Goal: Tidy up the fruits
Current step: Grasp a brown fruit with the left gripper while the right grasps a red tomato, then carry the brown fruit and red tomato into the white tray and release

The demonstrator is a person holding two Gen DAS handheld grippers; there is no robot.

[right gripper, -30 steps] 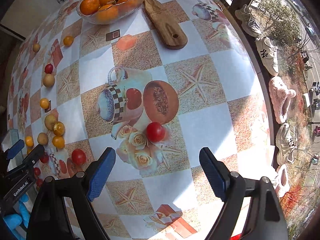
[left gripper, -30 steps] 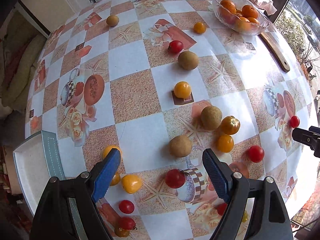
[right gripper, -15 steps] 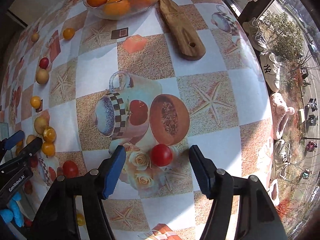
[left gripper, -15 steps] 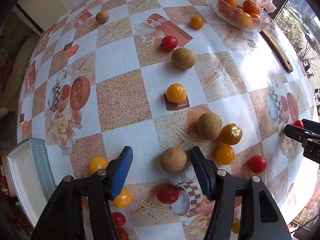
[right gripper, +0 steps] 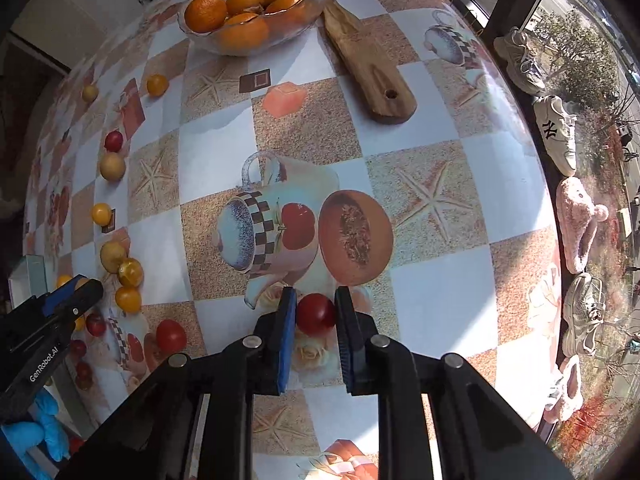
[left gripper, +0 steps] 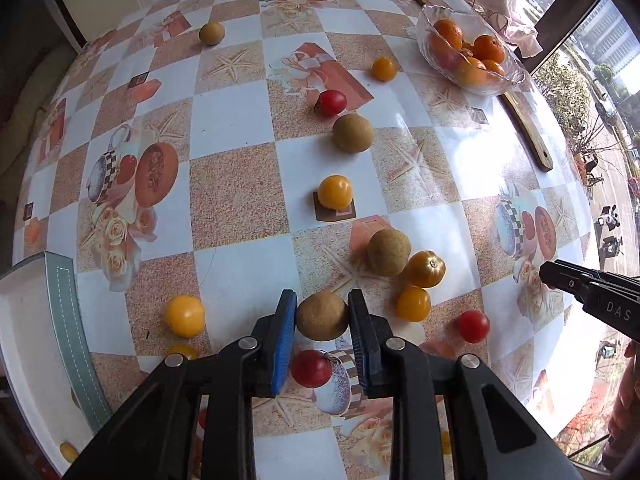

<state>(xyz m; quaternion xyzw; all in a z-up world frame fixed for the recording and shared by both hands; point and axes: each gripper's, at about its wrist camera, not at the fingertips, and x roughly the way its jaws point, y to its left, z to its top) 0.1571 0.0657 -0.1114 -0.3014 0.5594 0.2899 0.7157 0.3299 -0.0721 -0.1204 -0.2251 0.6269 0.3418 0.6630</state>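
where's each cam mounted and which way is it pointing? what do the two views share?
Left wrist: sits on the left hand-held gripper, looking steeply down at the table; its fingers have just closed on a brown fruit.
Right wrist: sits on the right hand-held gripper, looking down at the table edge; its fingers have just closed on a red tomato; a blue glove shows.
Shared: orange bowl, wooden board, each other's gripper.

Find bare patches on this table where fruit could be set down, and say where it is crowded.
Free: the tablecloth between the wooden board and the right gripper. Crowded: around the left gripper, where tomatoes and brown fruits cluster.
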